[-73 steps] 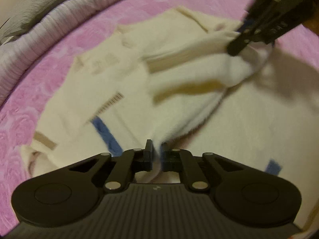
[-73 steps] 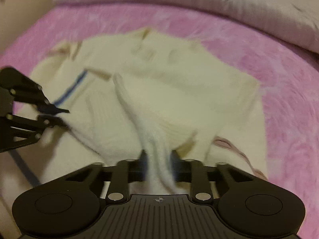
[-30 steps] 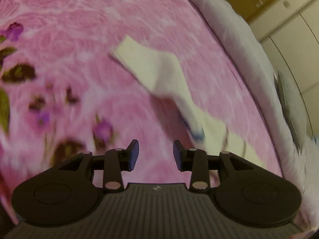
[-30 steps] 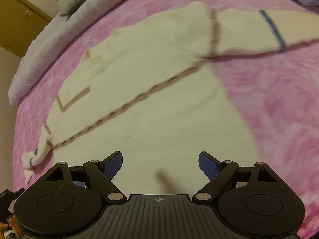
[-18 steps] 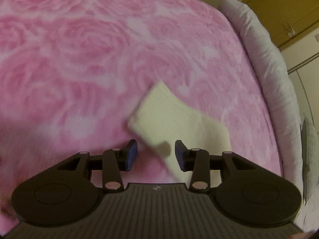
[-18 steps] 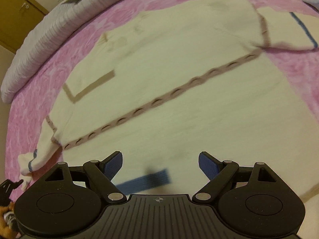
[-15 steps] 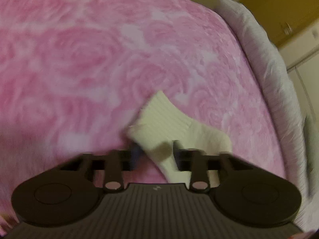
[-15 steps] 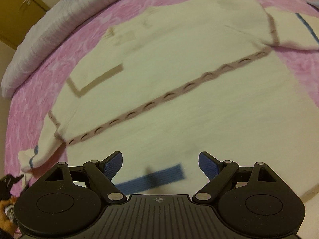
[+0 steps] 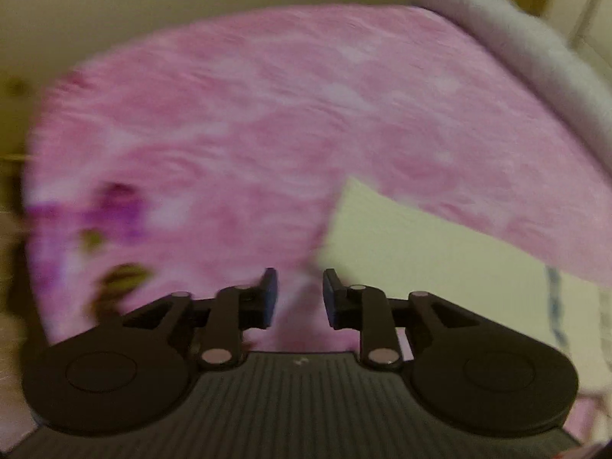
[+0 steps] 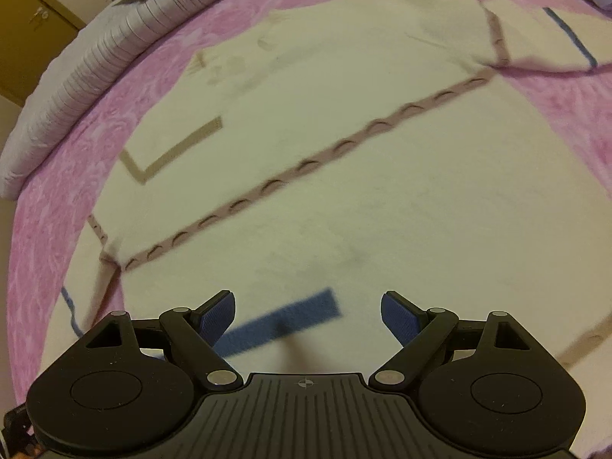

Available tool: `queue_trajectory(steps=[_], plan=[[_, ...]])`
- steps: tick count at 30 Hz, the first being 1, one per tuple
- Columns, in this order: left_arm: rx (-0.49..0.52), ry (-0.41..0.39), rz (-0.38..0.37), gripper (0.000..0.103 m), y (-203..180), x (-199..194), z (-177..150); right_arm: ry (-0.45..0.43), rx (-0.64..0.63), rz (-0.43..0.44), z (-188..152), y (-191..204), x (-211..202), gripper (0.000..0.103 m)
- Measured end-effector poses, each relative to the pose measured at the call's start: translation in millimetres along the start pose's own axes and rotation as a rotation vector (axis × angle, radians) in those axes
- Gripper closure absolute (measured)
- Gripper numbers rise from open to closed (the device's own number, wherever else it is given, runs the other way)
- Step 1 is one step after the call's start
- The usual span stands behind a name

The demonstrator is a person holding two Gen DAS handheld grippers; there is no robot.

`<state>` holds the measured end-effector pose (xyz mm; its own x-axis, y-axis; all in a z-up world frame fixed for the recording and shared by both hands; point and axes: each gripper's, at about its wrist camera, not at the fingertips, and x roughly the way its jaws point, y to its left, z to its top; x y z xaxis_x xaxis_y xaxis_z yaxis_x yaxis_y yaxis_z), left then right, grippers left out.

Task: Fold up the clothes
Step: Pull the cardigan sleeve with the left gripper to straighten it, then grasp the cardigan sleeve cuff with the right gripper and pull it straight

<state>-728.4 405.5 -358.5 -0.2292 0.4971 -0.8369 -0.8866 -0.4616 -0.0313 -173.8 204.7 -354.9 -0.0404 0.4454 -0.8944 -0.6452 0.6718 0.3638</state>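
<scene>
Right now the cream knitted cardigan with tan button band (image 10: 344, 160) lies spread flat on the pink rose-patterned bedspread (image 10: 49, 206). My right gripper (image 10: 308, 315) hovers wide open above its body, holding nothing. My left gripper (image 9: 296, 294), part open and empty, has the sleeve cuff (image 9: 401, 237) just ahead-right, so left is nearer the sleeve.

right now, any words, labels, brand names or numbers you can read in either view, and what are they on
None: no readable text in either view.
The cream garment has only a blue stripe and tan trim, no lettering.
The right gripper body carries a small round crosshair mark, not text.
The left gripper view is motion-blurred; a tiny mark on its body is unreadable.
</scene>
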Motion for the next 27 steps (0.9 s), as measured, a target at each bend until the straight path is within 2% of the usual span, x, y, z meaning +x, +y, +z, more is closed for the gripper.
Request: queue_trajectory(steps=[2, 3, 5, 13, 17, 19, 21, 24, 27], plan=[[-0.037, -0.021, 0.096, 0.079, -7, -14, -6, -0.022, 0.042, -0.014, 10, -36, -12, 0.016], [-0.061, -0.016, 0.076, 0.079, -12, -21, -12, -0.033, 0.063, -0.021, 15, -53, -18, 0.016], [-0.084, 0.001, -0.027, 0.079, -27, -37, -29, -0.055, 0.104, -0.035, 25, -89, -30, 0.016], [0.022, 0.092, -0.309, 0.079, -143, -94, -130, -0.144, 0.271, -0.091, 66, -231, -77, 0.017], [0.076, 0.138, -0.450, 0.079, -201, -123, -180, -0.236, 0.358, -0.084, 109, -330, -108, 0.018], [0.103, 0.161, -0.520, 0.079, -230, -137, -206, -0.289, 0.415, -0.061, 132, -376, -121, 0.037], [0.132, 0.182, -0.583, 0.079, -258, -151, -229, -0.345, 0.495, -0.002, 155, -420, -130, 0.041], [0.193, 0.194, -0.600, 0.079, -274, -164, -239, -0.405, 0.579, 0.067, 184, -458, -126, 0.041], [0.208, 0.185, -0.575, 0.079, -276, -179, -248, -0.425, 0.652, 0.098, 209, -486, -110, 0.041]])
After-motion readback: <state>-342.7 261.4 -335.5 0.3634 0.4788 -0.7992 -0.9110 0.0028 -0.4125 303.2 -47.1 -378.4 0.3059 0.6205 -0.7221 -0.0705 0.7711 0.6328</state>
